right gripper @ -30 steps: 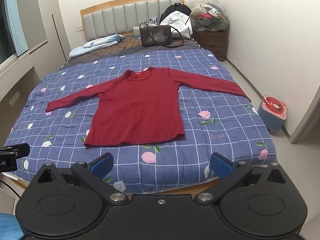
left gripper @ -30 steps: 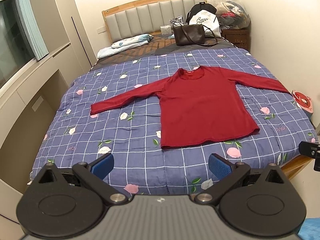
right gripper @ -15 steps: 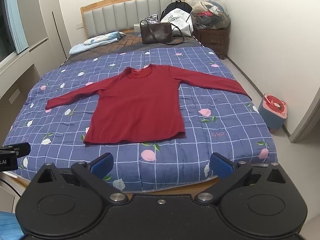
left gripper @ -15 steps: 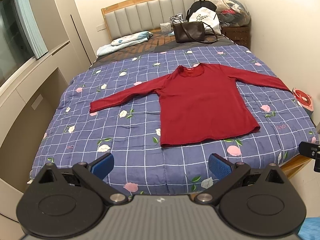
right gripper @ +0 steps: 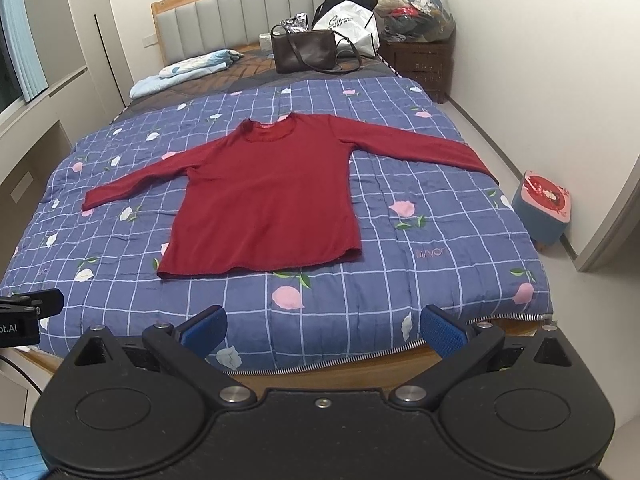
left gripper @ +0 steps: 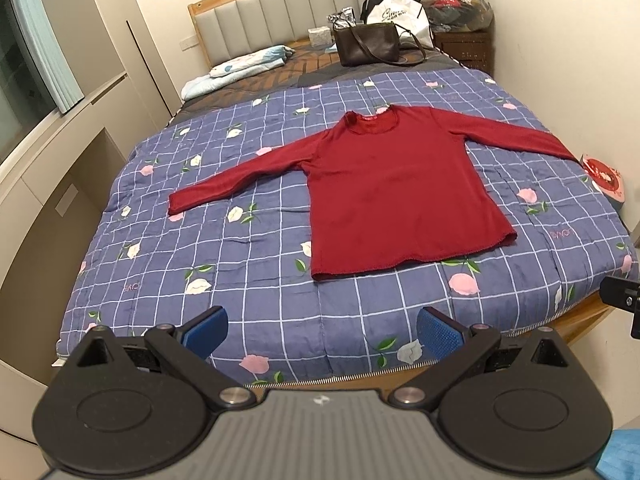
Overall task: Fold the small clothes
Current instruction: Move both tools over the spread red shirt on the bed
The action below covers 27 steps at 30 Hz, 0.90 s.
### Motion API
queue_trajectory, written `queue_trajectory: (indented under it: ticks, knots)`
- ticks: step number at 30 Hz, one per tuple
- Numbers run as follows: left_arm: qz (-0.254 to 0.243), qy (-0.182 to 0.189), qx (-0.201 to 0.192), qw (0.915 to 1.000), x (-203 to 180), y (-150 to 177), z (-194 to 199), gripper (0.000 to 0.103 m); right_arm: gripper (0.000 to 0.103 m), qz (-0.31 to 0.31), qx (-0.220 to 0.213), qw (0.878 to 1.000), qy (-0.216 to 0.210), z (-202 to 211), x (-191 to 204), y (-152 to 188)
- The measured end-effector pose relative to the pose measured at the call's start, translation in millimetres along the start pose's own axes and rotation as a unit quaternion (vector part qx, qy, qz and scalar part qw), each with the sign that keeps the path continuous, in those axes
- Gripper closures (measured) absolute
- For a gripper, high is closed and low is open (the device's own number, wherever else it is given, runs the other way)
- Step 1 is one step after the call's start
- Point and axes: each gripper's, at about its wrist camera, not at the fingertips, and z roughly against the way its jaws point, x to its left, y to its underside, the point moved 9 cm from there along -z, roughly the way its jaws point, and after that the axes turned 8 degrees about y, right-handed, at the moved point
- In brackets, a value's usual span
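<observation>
Both grippers have edged closer over the bed's foot edge, so folding has not begun. Left gripper (left gripper: 322, 326) and right gripper (right gripper: 323, 326) hang with fingers apart, empty. Beyond, the red shirt (left gripper: 394, 192) lies flat mid-bed (left gripper: 256, 280), sleeves spread toward both side edges.

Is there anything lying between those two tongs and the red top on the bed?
Nothing visible. Only bare quilt lies between the open left tongs, the open right tongs and the red top. The brown handbag sits far behind it.
</observation>
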Motion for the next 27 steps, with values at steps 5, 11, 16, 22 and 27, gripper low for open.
queue_trajectory:
  ticks: [5, 11, 16, 22, 27]
  knots:
    - [-0.003, 0.001, 0.013, 0.9999, -3, -2, -10, 0.000, 0.000, 0.004, 0.014, 1.000, 0.001, -10, -1, -1]
    - [-0.006, 0.003, 0.028, 0.9996, -10, -8, -23, 0.000, 0.000, 0.008, 0.028, 1.000, 0.004, -23, -6, -6]
    - [-0.010, 0.003, 0.039, 0.9992, -17, -15, -35, 0.000, 0.000, 0.013, 0.041, 0.999, 0.010, -36, -11, -13]
    - [-0.007, -0.007, 0.054, 0.9985, -23, -35, -53, 0.000, 0.000, 0.026, 0.058, 0.998, 0.021, -56, -18, -37]
    - [-0.005, -0.025, 0.067, 0.9974, -28, -62, -71, 0.000, 0.000, 0.024, 0.067, 0.997, 0.013, -72, -22, -71]
